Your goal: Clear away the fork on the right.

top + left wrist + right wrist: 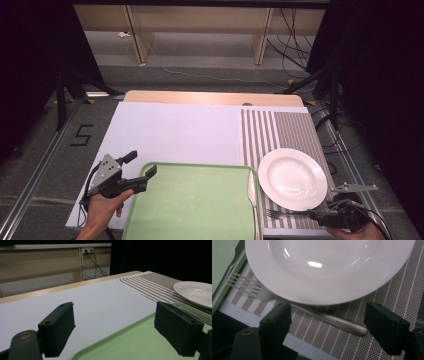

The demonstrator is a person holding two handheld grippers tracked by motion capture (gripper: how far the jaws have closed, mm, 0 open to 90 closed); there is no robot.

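A white plate [292, 177] sits on a striped placemat [280, 127] at the table's right. A metal fork [337, 321] lies on the mat at the plate's near rim, its neck tucked under that rim. My right gripper [332, 327] is open, and the fork's handle lies between its jaws. Whether either jaw touches the handle is unclear. In the high view this right gripper [316, 216] sits at the mat's near edge. A green tray [192, 202] lies front and centre. My left gripper [140, 164] is open, its jaws astride the tray's far left corner [120, 340].
A knife [252, 190] lies along the tray's right rim, next to the plate [195, 291]. A large white sheet [170, 132] covers the table beyond the tray. The tray's rim [222, 260] lies close to the fork's tines.
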